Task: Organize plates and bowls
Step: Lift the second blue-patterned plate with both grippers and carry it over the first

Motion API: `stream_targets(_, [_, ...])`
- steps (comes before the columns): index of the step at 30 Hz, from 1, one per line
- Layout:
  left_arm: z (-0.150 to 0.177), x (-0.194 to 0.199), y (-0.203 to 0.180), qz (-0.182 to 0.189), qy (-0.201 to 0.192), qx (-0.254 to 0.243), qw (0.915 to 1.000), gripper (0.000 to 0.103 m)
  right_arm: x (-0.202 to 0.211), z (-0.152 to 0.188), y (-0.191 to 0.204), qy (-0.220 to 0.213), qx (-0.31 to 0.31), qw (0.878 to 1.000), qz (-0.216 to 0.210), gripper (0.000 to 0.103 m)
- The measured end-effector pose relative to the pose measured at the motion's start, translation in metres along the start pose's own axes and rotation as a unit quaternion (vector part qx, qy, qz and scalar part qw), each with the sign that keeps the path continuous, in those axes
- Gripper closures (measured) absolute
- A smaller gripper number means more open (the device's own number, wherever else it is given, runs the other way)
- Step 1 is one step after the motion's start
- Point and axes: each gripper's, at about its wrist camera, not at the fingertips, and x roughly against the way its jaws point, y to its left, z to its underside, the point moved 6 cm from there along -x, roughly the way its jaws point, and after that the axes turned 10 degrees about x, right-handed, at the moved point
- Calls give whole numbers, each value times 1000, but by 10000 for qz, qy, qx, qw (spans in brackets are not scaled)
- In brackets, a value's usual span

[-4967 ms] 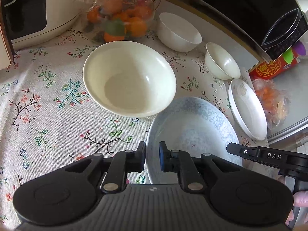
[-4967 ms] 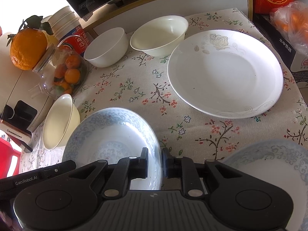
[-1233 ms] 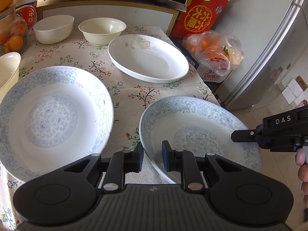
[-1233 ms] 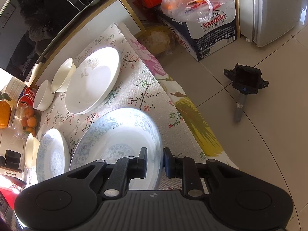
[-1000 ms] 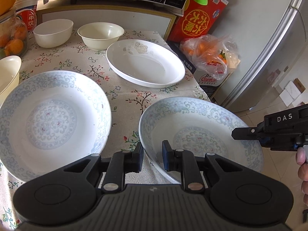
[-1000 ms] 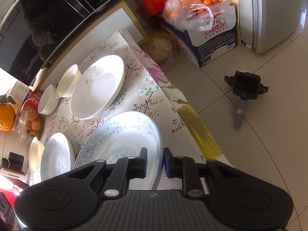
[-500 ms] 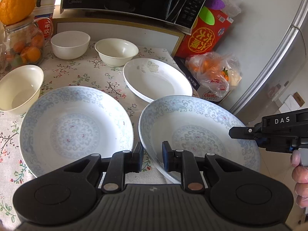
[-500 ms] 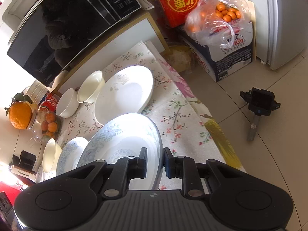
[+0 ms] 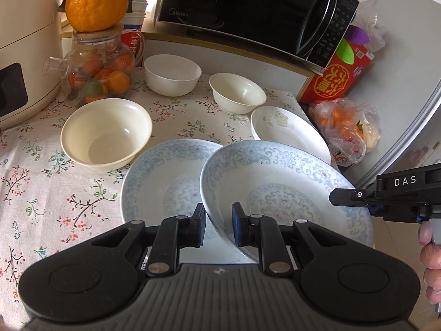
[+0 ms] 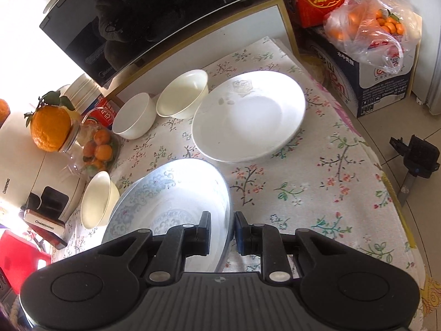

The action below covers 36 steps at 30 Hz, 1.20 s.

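Note:
A blue-patterned plate point(image 9: 286, 193) hangs tilted above the flowered tablecloth point(image 9: 49, 193), held from both sides. My left gripper point(image 9: 218, 224) is shut on its near left rim. My right gripper point(image 10: 222, 230) is shut on the opposite rim of the same plate point(image 10: 171, 195). The plate's left edge overlaps a second blue-patterned plate point(image 9: 162, 182) that lies flat on the cloth. Behind them sit a white plate point(image 9: 286, 132), a large cream bowl point(image 9: 106, 133), a white bowl point(image 9: 172, 74) and a small cream bowl point(image 9: 237, 92).
A glass jar of oranges point(image 9: 99, 74) with a big orange on its lid, a white cooker point(image 9: 24, 55) and a black microwave point(image 9: 248, 8) line the back. The table's right edge drops to the floor, with a bag of oranges point(image 10: 372, 24) and a small black device point(image 10: 416, 160).
Both grippers have carried the blue-patterned plate leftward and slightly up. It stood apart from the second patterned plate before and now overlaps it.

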Motion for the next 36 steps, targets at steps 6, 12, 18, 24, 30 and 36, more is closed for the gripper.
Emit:
stream_targets(6, [-7, 3, 21, -179, -55, 86, 9998, 86, -19, -1, 25, 169, 218, 9996, -3, 86])
stream_targets(12, [-9, 1, 34, -337, -47, 26, 9994, 86, -36, 4, 39, 381, 370, 9985, 92, 86])
stream_targets(18, [-7, -6, 47, -510, 40, 34, 9987, 87, -48, 8, 49, 507, 571, 9968, 238, 86])
stream_targets(24, [-6, -7, 49, -640, -43, -117, 9979, 87, -59, 11, 57, 586, 858, 9933, 507, 86])
stream_targets(30, [-4, -8, 45, -876, -107, -448, 9951, 87, -61, 11, 58, 607, 929, 9922, 576, 86])
stream_targets(36, [-1, -10, 43, -1149, -121, -739, 9905, 88, -62, 13, 63, 614, 1202, 9883, 713, 85])
